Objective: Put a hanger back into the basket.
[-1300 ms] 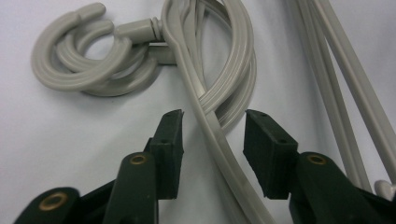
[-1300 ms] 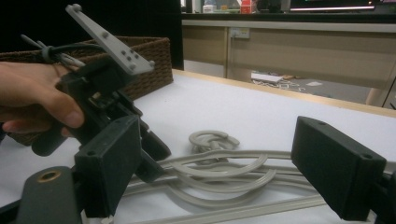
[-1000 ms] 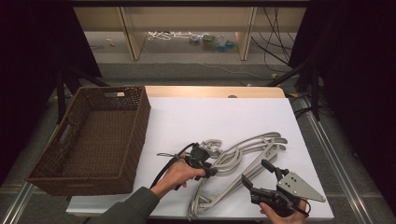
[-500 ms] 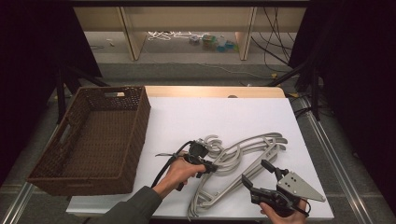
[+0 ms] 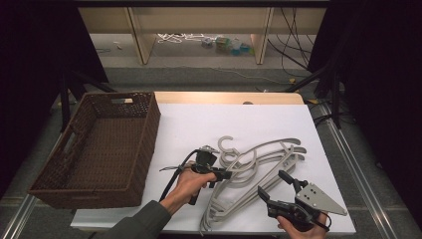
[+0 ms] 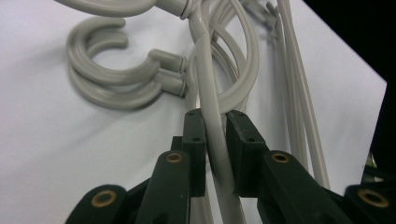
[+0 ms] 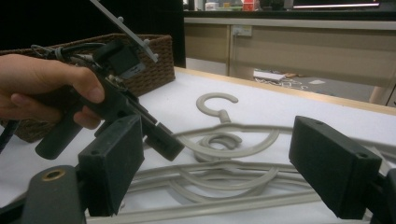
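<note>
The left gripper [image 6: 215, 122] has just closed its jaws on a grey hanger [image 6: 211, 107] from the pile on the white table [image 5: 189, 124], apparently lifting it slightly. The right gripper [image 5: 277, 185] hovers nearby, jaws apart.

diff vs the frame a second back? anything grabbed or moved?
The left gripper has just been closing and now pinches a thin arm of the top grey hanger in the pile; its hand barely shifted. The hanger has not been lifted off the pile. Unchanged: right gripper open and parked near the table's front edge, wicker basket in place.
</note>
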Action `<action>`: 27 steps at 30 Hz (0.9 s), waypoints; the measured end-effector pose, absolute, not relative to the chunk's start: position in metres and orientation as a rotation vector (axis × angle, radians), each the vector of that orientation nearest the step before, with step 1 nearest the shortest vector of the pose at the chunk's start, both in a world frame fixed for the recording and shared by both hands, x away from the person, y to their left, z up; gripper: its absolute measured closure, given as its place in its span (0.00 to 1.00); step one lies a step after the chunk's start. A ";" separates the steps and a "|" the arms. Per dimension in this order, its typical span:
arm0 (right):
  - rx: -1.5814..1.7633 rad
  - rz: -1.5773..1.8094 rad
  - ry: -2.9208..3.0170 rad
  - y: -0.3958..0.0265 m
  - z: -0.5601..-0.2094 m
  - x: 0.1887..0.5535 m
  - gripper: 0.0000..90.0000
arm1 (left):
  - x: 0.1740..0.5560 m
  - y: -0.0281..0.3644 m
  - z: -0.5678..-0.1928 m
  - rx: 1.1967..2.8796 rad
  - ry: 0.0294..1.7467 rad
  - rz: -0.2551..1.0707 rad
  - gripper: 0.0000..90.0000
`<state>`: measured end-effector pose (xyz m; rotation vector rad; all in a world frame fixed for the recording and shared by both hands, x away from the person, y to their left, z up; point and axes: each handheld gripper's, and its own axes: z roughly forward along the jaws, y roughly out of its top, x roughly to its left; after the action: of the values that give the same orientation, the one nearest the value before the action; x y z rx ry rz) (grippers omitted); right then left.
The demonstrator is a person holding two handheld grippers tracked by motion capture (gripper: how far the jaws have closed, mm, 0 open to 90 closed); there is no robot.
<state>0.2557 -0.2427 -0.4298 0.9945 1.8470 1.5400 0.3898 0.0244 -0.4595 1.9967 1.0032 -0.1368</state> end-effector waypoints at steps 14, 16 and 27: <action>0.983 1.548 1.834 -0.243 -0.429 0.255 0.21 | 0.391 0.045 -0.430 1.919 0.968 -0.078 0.91; 0.985 1.548 1.837 -0.243 -0.428 0.254 0.21 | 0.395 0.053 -0.422 1.913 0.974 -0.063 0.91; 0.986 1.549 1.838 -0.243 -0.429 0.255 0.21 | 0.398 0.092 -0.378 1.867 0.966 0.027 0.91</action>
<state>0.2545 -0.2432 -0.4288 0.9856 1.8381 1.5487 0.3978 0.0922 -0.3782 1.8672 0.9665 0.0266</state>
